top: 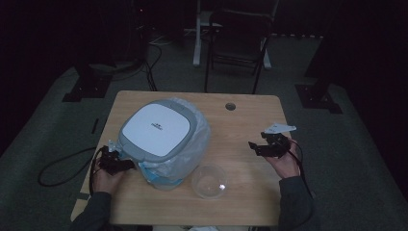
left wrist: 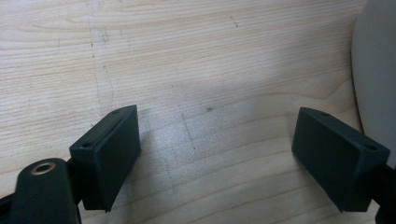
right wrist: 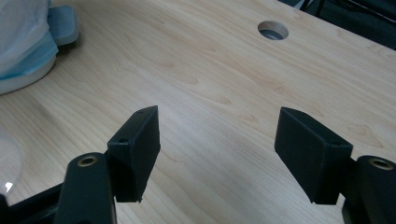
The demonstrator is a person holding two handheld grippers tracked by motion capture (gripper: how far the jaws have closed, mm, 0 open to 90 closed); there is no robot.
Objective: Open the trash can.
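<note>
A white and grey square-lidded appliance (top: 158,130) wrapped in a clear plastic bag (top: 192,144) sits on the left half of the wooden table (top: 240,125). A clear bowl (top: 209,181) stands near the table's front edge. My left gripper (top: 126,165) rests at the table's left edge beside the appliance, jaws wide apart over bare wood (left wrist: 205,93) with nothing between them. My right gripper (top: 255,147) hovers over the right side of the table, open and empty, pointing left toward the appliance's base (right wrist: 28,46).
A round cable hole (top: 230,106) lies near the table's far edge, also seen as the hole (right wrist: 273,30) ahead of the right jaws. A dark chair (top: 238,43) stands behind the table. Cables (top: 62,168) run across the floor at the left.
</note>
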